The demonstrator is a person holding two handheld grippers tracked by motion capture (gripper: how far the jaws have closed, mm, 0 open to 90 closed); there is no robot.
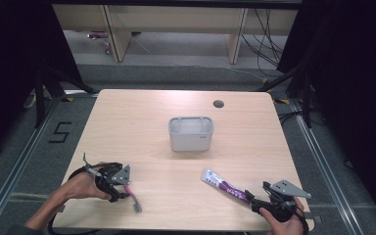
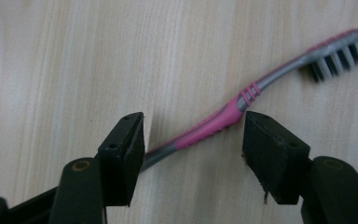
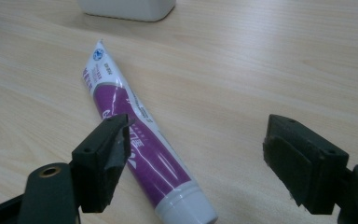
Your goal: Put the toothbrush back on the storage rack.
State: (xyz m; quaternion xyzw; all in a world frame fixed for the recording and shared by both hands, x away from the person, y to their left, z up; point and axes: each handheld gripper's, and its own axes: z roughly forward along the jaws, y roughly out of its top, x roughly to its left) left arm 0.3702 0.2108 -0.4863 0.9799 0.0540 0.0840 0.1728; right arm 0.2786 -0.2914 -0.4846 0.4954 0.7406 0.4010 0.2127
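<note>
The light wooden table is carrying everything here, and near its middle a pale grey plastic holder with rounded corners is standing upright, well apart from both hands and probably waiting to receive the two items lying nearer the person. To the right, a purple and white toothpaste tube is lying flat on the table, its cap end pointing toward the person and its crimped tail toward the holder; the right tongs are standing wide open around the cap end, one jaw just at the tube's edge and the other well off to the side, gripping nothing yet (the approach looks off-centre, so a small shift would seem needed before closing). To the left, a slim pink and grey toothbrush is lying flat, bristles sideways, and the left tongs are straddling its handle, open and holding nothing, seemingly lined up for a pinch.
</note>
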